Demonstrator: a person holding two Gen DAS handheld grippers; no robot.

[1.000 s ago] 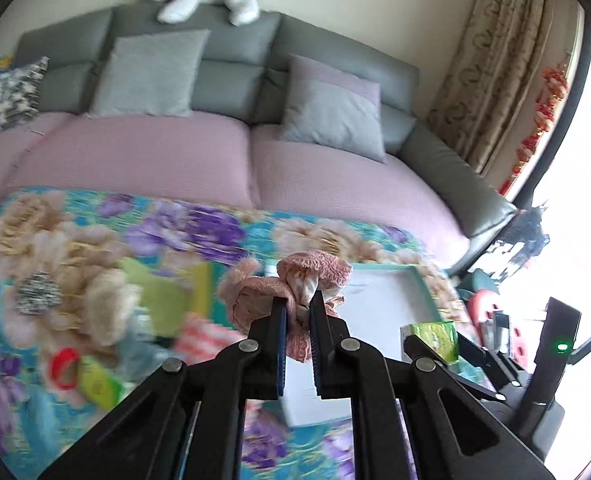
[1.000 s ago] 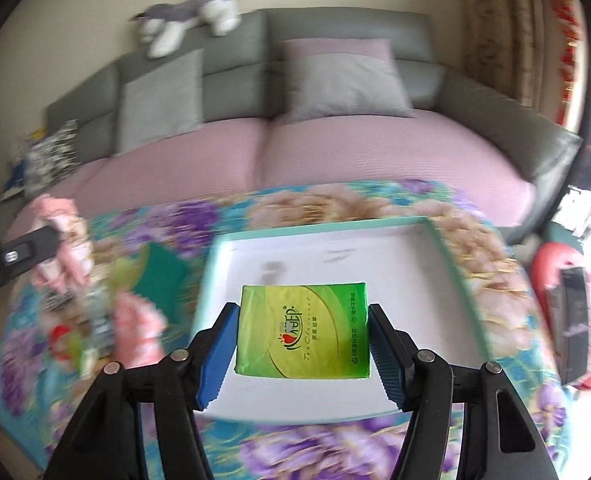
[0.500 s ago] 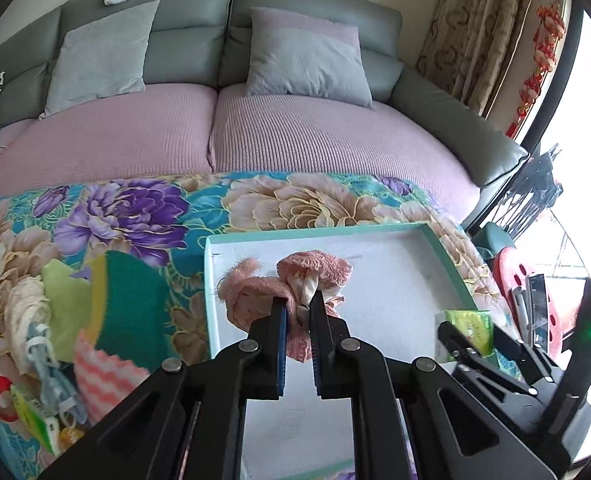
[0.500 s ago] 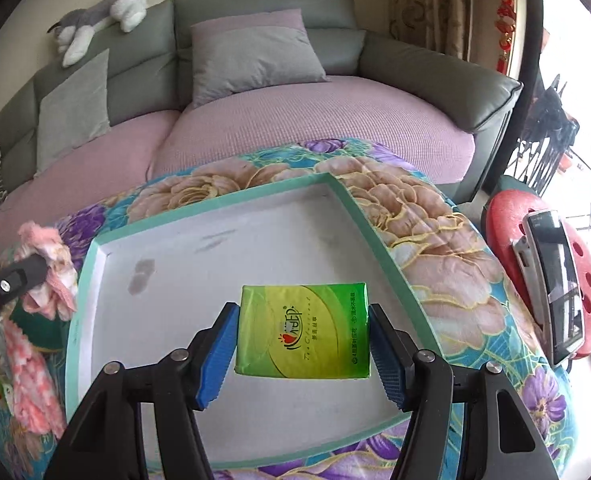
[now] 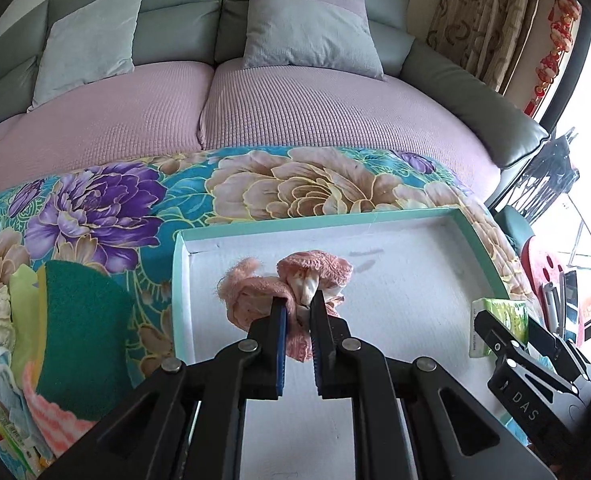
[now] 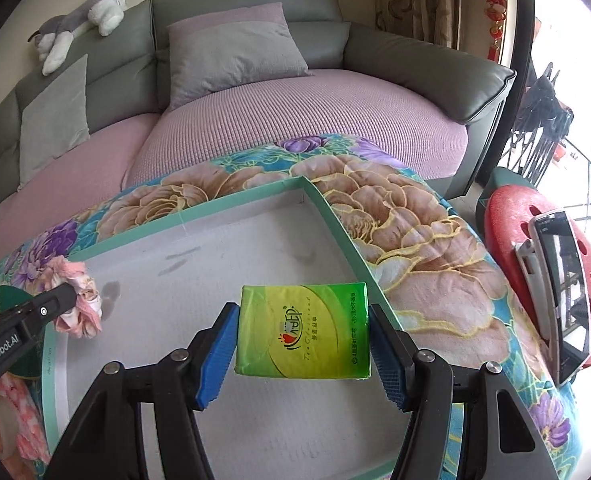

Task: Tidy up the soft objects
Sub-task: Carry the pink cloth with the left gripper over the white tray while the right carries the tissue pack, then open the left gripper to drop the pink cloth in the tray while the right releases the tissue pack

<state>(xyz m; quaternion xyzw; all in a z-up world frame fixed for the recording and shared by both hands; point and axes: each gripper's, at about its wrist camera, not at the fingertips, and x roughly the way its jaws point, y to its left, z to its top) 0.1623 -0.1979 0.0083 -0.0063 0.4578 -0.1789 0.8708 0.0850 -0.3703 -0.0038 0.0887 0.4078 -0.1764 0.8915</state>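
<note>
Now both loads hang over the tray (image 6: 231, 200) — left gripper (image 5: 298, 320) pinching the pink cloth (image 5: 255, 296), right gripper (image 6: 301, 336) clamping the tissue pack (image 6: 301, 332) at its 5 o'clock corner; next, probably lower and release.

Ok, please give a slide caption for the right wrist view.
Right claw holds a green tissue pack over the white tray.

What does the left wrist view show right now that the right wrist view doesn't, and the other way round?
Only the left wrist view: the green scouring pad and cloths piled left of the tray. Only the right wrist view: the whole plush dog on the sofa back and the phone on the red stool. Both: the tray, the pink cloth in the left gripper, the green tissue pack in the right gripper.
</note>
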